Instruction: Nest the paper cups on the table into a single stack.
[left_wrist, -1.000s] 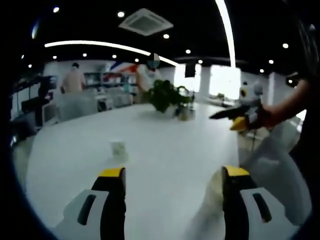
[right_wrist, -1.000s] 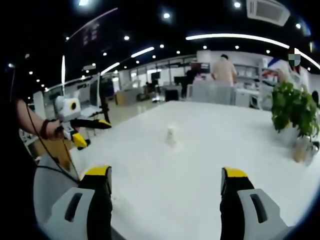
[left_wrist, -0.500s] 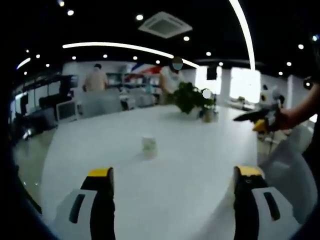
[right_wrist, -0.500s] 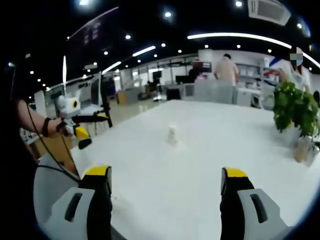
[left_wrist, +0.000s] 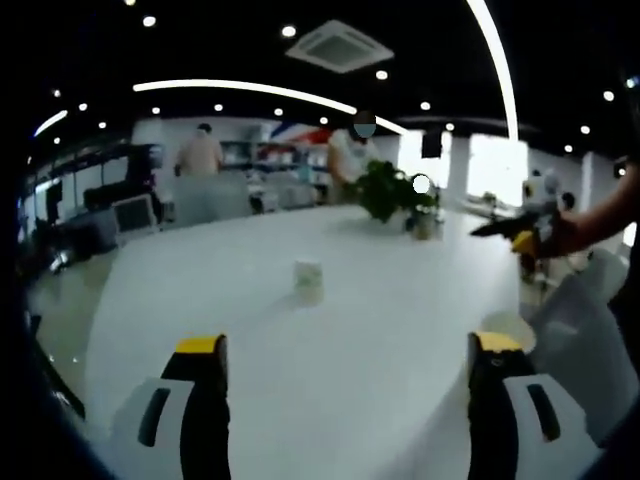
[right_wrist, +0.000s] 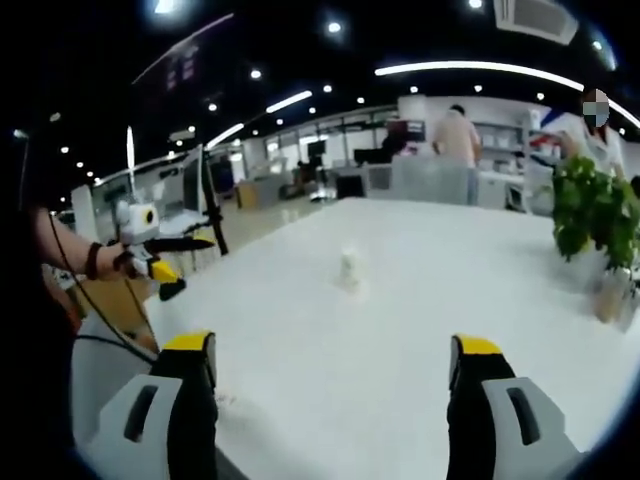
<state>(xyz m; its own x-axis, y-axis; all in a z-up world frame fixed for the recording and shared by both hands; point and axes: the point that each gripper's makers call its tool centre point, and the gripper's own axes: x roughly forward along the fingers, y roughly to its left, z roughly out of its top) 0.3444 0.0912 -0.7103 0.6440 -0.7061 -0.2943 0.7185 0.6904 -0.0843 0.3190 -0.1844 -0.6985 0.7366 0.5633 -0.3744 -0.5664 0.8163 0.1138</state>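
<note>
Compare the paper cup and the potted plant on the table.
The paper cup is small, white and plain; the potted plant is taller, green and leafy. The cup stands near the middle of the white table; the plant stands toward its far edge. Both stand upright, untouched by either gripper.

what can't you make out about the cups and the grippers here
- Cup, left gripper view: too small and blurred to tell whether it is one cup or several nested.
- Cup, right gripper view: a pale blur; its count, rim and markings cannot be read.
- Right hand-held gripper, left gripper view: small, at the edge; open or shut cannot be told there.
- Left hand-held gripper, right gripper view: jaw gap too small to judge.
</note>
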